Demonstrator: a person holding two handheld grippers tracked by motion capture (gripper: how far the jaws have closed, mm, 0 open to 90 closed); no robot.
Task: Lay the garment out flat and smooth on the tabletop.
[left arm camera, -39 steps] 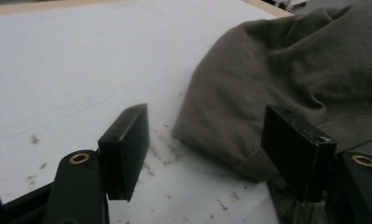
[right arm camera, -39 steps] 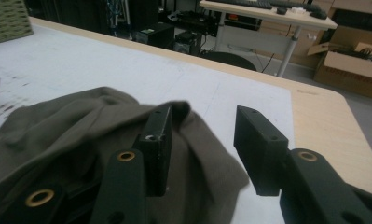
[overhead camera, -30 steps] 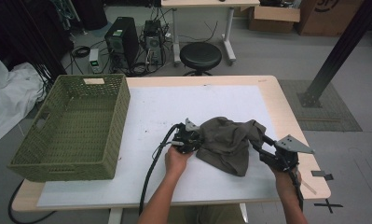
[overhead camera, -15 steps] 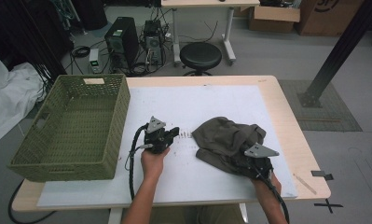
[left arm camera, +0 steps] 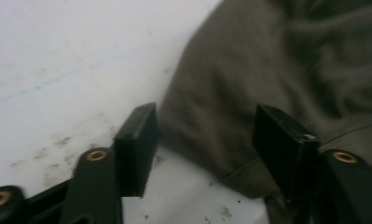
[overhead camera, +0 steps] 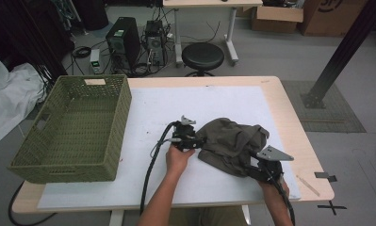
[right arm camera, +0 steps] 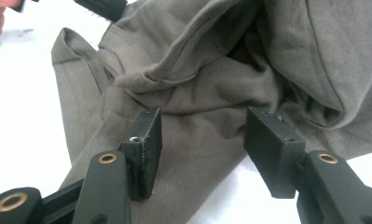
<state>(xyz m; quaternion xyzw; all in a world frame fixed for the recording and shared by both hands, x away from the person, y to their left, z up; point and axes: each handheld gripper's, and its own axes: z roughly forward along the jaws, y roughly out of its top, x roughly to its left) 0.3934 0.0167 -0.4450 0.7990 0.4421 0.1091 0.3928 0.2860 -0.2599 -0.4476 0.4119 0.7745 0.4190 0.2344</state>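
Lying crumpled on the white table mat point(overhead camera: 185, 101) is an olive-brown garment point(overhead camera: 232, 143), bunched into soft folds with a stitched hem showing along one edge, toward the person's right side of the table. The left gripper point(overhead camera: 197, 141) is sitting at the garment's left edge; its jaws have just been opening and are now standing spread, with the hem and a fold of cloth lying between them in the left gripper view, the pads not pressing on it. The right gripper point(overhead camera: 256, 170) is resting at the garment's near right corner; its jaws have been widening too and are standing apart over flat cloth, gripping nothing. A green woven basket point(overhead camera: 72, 132) is standing well apart at the table's left. Nothing is lying between it and the garment but bare mat.
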